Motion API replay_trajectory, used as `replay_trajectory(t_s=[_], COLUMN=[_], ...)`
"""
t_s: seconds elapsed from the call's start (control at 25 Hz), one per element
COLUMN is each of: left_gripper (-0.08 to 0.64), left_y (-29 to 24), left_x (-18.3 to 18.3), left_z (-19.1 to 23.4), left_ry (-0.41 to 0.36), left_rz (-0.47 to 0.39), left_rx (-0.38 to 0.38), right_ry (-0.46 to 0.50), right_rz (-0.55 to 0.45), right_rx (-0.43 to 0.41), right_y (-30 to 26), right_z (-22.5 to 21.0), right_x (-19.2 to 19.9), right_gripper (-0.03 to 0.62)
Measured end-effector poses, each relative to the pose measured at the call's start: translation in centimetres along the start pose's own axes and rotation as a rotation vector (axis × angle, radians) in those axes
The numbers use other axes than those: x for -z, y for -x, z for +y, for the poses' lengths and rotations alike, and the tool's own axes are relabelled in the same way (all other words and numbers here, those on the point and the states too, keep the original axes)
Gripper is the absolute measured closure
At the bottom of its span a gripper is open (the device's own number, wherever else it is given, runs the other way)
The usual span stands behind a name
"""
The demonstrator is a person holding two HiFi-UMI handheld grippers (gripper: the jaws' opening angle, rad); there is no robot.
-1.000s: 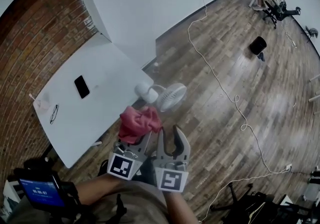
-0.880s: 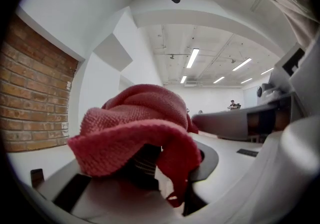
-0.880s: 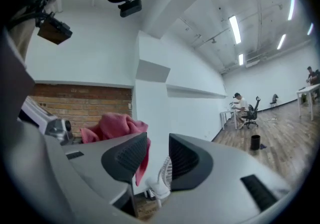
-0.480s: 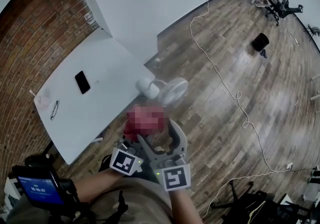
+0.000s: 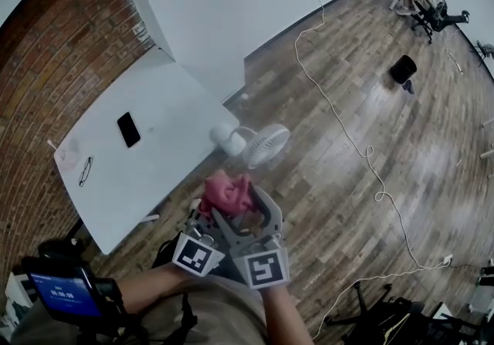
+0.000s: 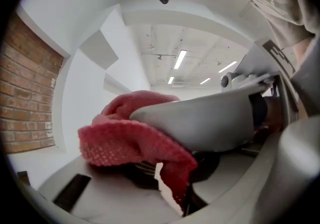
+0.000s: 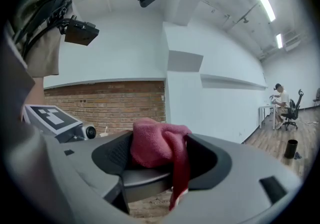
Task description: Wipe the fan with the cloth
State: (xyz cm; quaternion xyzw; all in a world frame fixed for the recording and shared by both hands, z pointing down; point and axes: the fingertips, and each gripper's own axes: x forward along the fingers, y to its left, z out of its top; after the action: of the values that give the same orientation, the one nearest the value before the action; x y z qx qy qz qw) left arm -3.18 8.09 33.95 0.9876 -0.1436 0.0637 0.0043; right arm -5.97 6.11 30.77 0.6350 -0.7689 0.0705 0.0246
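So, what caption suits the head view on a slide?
A red cloth held just short of the small white fan at the corner of the white table.

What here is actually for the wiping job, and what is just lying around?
For the job: pink-red knitted cloth; small white round fan.
Lying about: flat black phone; dark-rimmed glasses; long white floor cable; black round bin.

Cloth (image 5: 225, 193): pink, nubbly, bunched; pinched in left claw (image 5: 210, 211), whose jaws are just easing apart. Wad also sits btwn wide-spread jaws of right claw (image 5: 241, 208), one corner hanging. Fan (image 5: 266, 147): small, white, round head, just ahead of both claws, clear of cloth.
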Motion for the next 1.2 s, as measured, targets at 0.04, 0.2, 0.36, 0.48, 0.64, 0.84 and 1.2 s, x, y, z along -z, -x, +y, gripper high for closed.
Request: replay_trajectory(t_s=[0.04, 0.2, 0.36, 0.48, 0.64, 0.84, 1.2], left_gripper=[0.484, 0.483, 0.460, 0.449, 0.449, 0.449, 0.554], left_y=[-0.1, -0.1, -0.1, -0.1, 0.6, 1.9, 2.0], left_x=[0.0, 0.2, 0.5, 0.5, 0.5, 1.2, 0.8], left_z=[0.0, -0.3, -0.5, -0.7, -1.1, 0.7, 2.2], left_ry=[-0.001, -0.011, 0.011, 0.011, 0.032, 0.053, 0.032], left_rz=[0.002, 0.006, 0.000, -0.006, -0.017, 0.011, 0.009], left_rx=[0.003, 0.020, 0.033, 0.045, 0.024, -0.033, -0.061], right_ry=[0.002, -0.021, 0.025, 0.019, -0.008, -0.001, -0.008], right_rz=[-0.004, -0.032, -0.030, -0.033, -0.030, -0.056, -0.044], right_rx=[0.001, 0.032, 0.070, 0.123, 0.196, 0.232, 0.223], right_y=[-0.1, 0.3, 0.6, 0.9, 2.4, 2.9, 2.7], right_z=[0.1, -0.5, -1.2, -1.9, -4.1, -5.3, -3.9], right_x=[0.0, -0.2, 0.1, -0.1, -0.5, -0.8, -0.1], right_gripper=[0.281, 0.382, 0.409, 0.429, 0.443, 0.445, 0.443])
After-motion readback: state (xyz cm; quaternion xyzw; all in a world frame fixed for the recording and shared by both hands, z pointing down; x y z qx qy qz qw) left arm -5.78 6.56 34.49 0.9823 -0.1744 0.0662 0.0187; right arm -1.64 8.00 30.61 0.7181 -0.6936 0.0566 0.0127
